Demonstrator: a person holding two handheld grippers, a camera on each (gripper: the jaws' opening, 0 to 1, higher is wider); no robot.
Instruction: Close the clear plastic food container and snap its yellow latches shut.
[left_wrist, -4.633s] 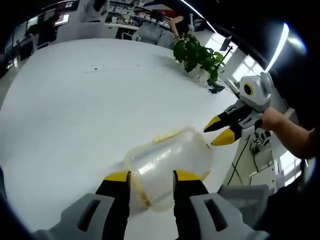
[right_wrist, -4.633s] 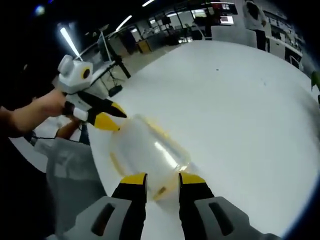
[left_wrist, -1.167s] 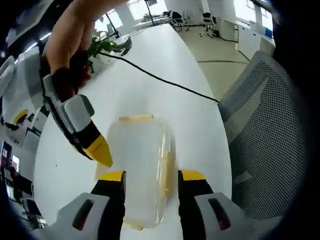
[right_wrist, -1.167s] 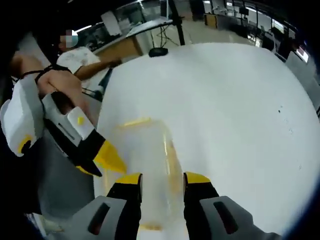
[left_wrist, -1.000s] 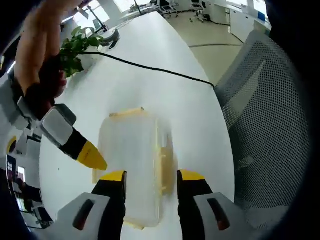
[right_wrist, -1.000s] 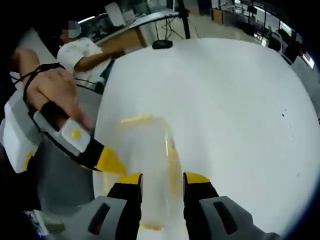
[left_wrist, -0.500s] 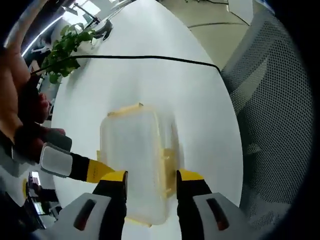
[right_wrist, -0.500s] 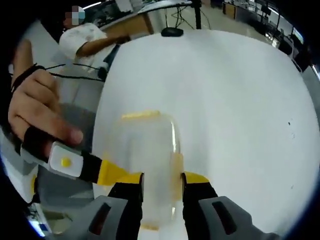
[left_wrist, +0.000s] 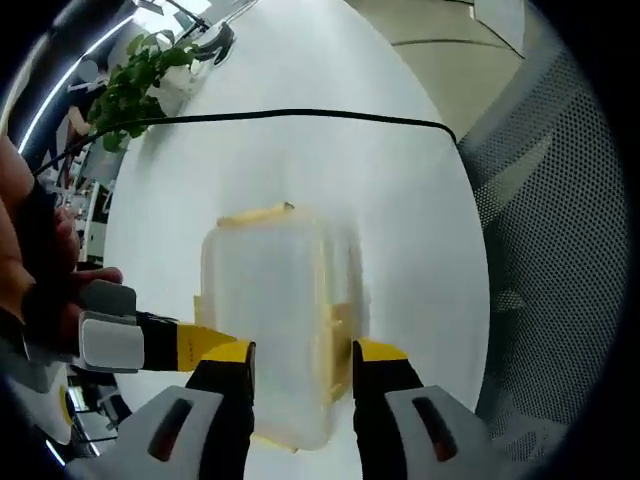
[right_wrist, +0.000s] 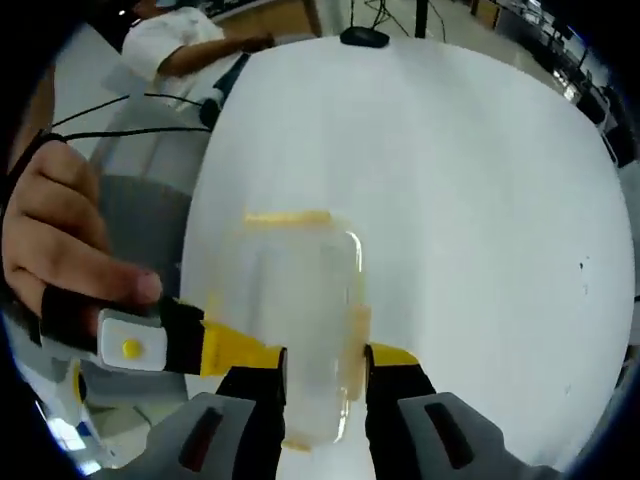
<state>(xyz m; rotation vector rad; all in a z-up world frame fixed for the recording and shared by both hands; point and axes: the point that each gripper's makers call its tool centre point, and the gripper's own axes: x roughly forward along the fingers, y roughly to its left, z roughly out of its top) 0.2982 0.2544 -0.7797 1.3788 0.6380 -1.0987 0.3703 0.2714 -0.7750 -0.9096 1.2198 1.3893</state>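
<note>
Left gripper view puts the clear rectangular plastic food container with yellow latches (left_wrist: 270, 320) flat on the round white table (left_wrist: 300, 160), lid already on, its long axis running straight away from the camera. The left gripper (left_wrist: 300, 352) has its jaws open, straddling the container's near end, one tip at each long side. The yellow side latch (left_wrist: 335, 325) sits just beside the right-hand jaw tip, so that looks like the next one to press. From the left edge of that view the right gripper (left_wrist: 175, 338) reaches in, its yellow tips touching or nearly touching the container's other long side.

Right gripper view shows the same straddle: the right gripper (right_wrist: 325, 358) open around the container (right_wrist: 300, 320), the left gripper (right_wrist: 215, 350) beside it. A black cable (left_wrist: 300, 115) crosses the table beyond, and a green potted plant (left_wrist: 135, 85) stands farther off.
</note>
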